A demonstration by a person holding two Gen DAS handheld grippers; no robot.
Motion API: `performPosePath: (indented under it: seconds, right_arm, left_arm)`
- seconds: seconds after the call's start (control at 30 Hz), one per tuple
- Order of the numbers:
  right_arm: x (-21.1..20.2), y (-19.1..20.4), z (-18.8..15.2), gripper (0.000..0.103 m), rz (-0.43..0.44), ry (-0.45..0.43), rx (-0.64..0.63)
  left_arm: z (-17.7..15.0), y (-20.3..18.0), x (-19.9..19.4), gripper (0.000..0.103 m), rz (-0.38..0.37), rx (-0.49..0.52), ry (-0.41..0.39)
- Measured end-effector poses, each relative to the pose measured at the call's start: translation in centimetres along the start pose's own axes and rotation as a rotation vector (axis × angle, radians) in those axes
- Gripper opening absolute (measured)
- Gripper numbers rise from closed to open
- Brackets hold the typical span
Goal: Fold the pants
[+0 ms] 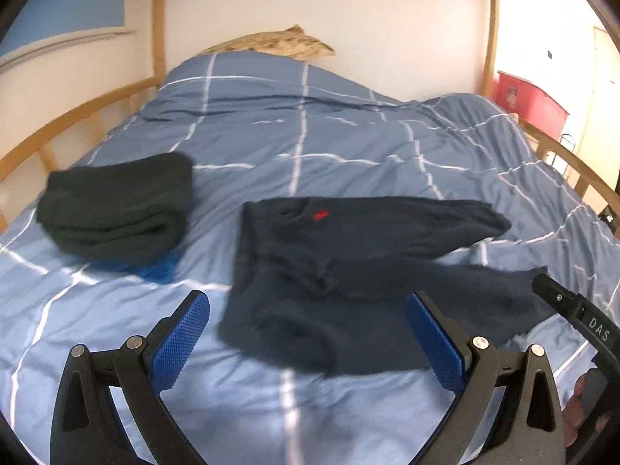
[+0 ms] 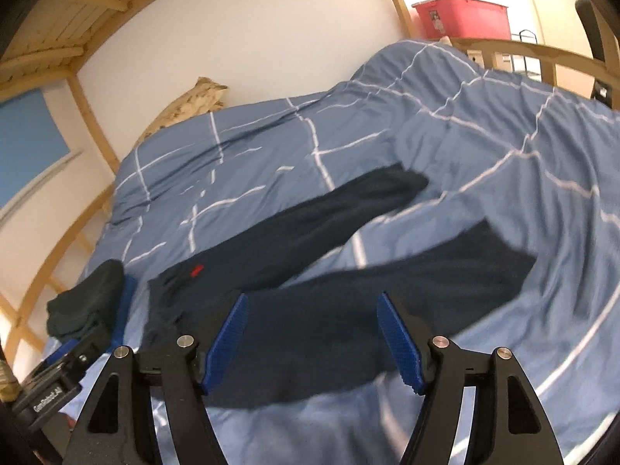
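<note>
Both grippers hang with jaws apart above navy pants spread on a bed

Left gripper [image 1: 308,335] and right gripper [image 2: 313,343] each show blue pads standing wide with nothing pinched between them, held clear above the cloth. Under them the blue checked duvet [image 1: 310,135] covers the bed inside a wooden frame [image 1: 58,124]. On it the navy pants [image 1: 348,263] lie unfolded, waistband toward the left, the two legs splayed apart toward the right, a small red logo [image 1: 319,214] near the waist. Left of the pants, apart from them, sits a folded dark garment [image 1: 116,209] over something bright blue. At the far end a patterned pillow [image 1: 279,42] leans on the white wall, and a red bin [image 2: 463,17] stands beyond the frame
</note>
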State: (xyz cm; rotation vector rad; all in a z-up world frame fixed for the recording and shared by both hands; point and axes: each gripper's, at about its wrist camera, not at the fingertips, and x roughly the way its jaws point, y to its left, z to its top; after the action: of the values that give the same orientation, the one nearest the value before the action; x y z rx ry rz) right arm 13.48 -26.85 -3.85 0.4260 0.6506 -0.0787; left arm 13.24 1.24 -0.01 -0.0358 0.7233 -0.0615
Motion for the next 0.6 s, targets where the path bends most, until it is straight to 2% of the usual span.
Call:
performPosePath:
  seconds: [0.17,0.27,0.4,0.6]
  right_arm:
    - [0.0,1.4,-2.8,0.069,0.02,0.038,0.03]
    - [-0.1,2.4,-4.3,0.069,0.015,0.034,-0.003]
    - [0.3,3.1,-5.7,0.069,0.025,0.046,-0.01]
    - [1.3,2.5,-6.7,0.069,0.008,0.056,0.007]
  left_arm:
    - [-2.4,3.0,-0.2,0.103,0.022,-0.006,0.019]
    - [-3.4,4.0,0.2,0.103,0.038,-0.011,0.03]
    - [-4.5,5.0,1.3,0.102,0.001,-0.038,0.047]
    - [-5.4,5.2,3.4,0.088,-0.029,-0.06,0.087]
